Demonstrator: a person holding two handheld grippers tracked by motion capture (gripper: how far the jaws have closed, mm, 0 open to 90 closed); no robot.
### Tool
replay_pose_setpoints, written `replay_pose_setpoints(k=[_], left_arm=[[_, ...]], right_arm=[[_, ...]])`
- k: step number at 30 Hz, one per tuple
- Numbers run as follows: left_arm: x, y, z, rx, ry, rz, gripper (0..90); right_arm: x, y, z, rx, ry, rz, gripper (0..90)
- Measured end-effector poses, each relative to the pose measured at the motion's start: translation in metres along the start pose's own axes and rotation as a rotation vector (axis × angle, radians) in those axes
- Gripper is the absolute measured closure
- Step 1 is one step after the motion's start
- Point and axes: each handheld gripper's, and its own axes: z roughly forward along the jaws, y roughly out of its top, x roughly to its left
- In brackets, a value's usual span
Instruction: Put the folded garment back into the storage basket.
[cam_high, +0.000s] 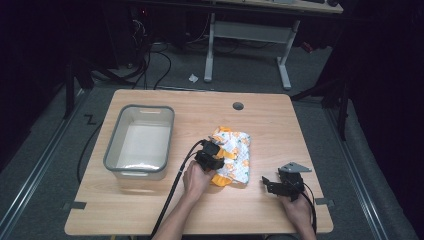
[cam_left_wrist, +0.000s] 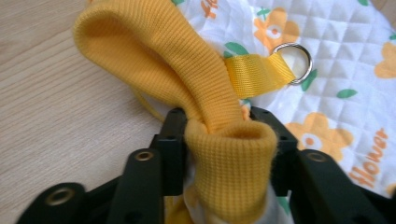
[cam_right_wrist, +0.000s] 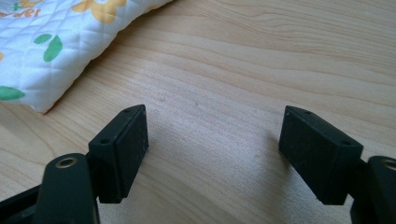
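Left gripper (cam_left_wrist: 219, 135) is clamped on the yellow ribbed cuff (cam_left_wrist: 187, 88) of the flowery quilted garment (cam_high: 235, 152), which lies mid-table just right of the grey bin (cam_high: 112, 140). Bin looks empty btw. Right gripper (cam_right_wrist: 212, 149) hangs wide open w/ nothing in it, further right of the bin. Imo only the cuff's pinched, so lifting could let it slip or drag.

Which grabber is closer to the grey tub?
Left. The left gripper is just right of the grey tub, clamped on the flowery cloth's yellow cuff. The right gripper sits open, beyond the flowery cloth, near the table's right edge.
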Motion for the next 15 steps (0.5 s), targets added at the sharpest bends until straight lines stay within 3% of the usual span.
replay_pose_setpoints(k=[3, 7, 9, 15], left_arm=[[0.0009, 0.0003, 0.0005, -0.008, -0.020, 0.002, 65.5], [0.0042, -0.0001, 0.0002, -0.006, -0.061, -0.031, 72.6], [0.0074, -0.0012, 0.0002, -0.019, -0.090, -0.062, 73.4], [0.0101, -0.0019, -0.0073, -0.061, -0.139, -0.075, 75.5]], right_arm=[[0.0000, 0.0000, 0.0000, 0.000, 0.001, 0.000, 24.3], [0.0001, 0.0000, 0.0000, 0.000, 0.000, 0.001, 24.3], [0.0001, 0.0000, 0.0000, 0.000, 0.000, 0.001, 24.3], [0.0001, 0.0000, 0.0000, 0.000, 0.000, 0.001, 24.3]])
